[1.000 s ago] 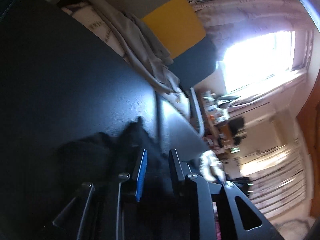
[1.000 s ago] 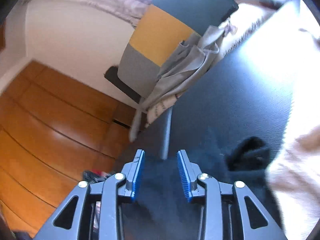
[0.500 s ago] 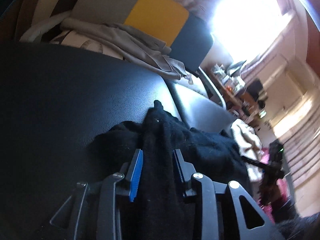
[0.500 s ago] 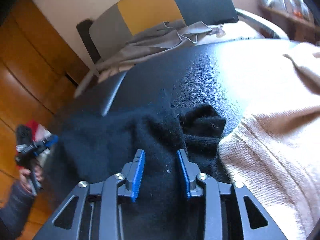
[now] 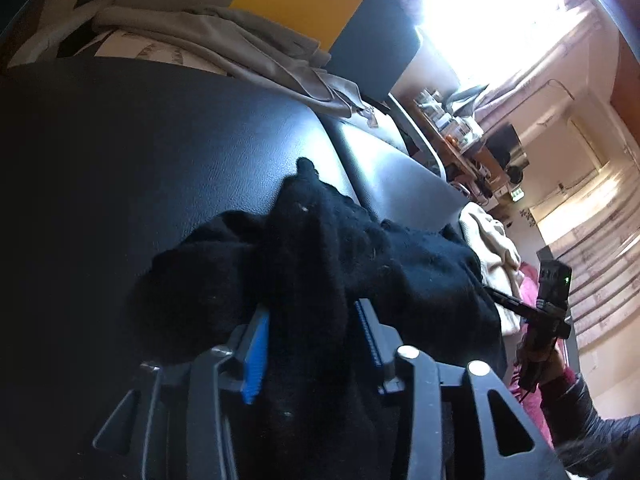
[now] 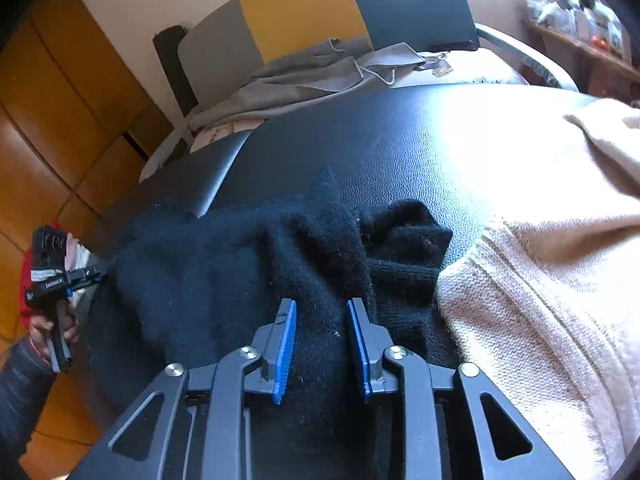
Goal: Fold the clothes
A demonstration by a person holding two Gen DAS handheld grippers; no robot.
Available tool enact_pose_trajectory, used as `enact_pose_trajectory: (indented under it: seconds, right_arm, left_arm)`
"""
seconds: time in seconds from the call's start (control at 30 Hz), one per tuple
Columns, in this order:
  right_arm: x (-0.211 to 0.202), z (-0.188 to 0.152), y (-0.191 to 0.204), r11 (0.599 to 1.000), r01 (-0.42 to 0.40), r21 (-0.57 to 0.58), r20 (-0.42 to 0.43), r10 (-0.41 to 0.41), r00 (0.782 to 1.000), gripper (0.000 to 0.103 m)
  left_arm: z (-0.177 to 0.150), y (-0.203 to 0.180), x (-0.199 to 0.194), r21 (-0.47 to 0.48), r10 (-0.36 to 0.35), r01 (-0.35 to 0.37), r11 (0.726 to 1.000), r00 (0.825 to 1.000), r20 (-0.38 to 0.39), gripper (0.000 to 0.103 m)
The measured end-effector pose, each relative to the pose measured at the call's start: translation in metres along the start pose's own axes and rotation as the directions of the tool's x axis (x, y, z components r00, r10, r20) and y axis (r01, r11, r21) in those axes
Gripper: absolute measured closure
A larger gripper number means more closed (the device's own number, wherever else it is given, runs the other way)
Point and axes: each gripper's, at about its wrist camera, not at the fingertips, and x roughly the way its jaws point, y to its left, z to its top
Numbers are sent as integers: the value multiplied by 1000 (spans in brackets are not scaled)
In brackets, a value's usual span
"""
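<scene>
No text, label or number is legible anywhere.

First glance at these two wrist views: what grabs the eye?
The black garment bunched on the dark leather surface, with both claws closing on its folds: the right claw and the left claw. Next, the cream knit lying right of it in the right view, touching its edge. Behind stands the yellow, grey and dark chair back, grey cloth draped below it.
</scene>
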Motion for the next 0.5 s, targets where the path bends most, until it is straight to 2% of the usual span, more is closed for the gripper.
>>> enact_pose_trajectory:
  seconds: [0.03, 0.13, 0.2, 0.27, 0.37, 0.43, 0.5]
  right_arm:
    - [0, 1, 2, 1000, 20, -13, -4, -20, 1000, 92]
    - [-9, 0, 6, 998, 50, -36, -1, -51, 999, 97]
    - [-21, -5, 10, 994, 80, -73, -3, -80, 997, 100]
    - [-33, -12, 10, 991, 106, -82, -3, -106, 994, 102]
    - [-37, -28, -1, 985, 157, -68, -26, -160, 987, 102]
    - [-33, -36, -10, 990, 139, -30, -31, -140, 990, 101]
    - [-40, -35, -11, 997, 82, 7, 17, -82, 996, 100]
  left_arm:
    - [-1, 2, -3, -26, -2, 2, 1000, 1000, 3, 97]
    - [-7, 2, -20, -71, -13, 16, 997, 1000, 29, 98]
    - [-19, -3, -38, -92, -58, 62, 994, 997, 50, 98]
    - [-33, -5, -48, -105, -49, 54, 993, 998, 50, 98]
    - [-45, 2, -36, -96, 53, -52, 994, 999, 1, 93]
    - [-43, 13, -32, -159, 25, -21, 987, 999, 23, 89]
    - [-35, 17, -40, -205, 5, 14, 979, 996, 89, 83]
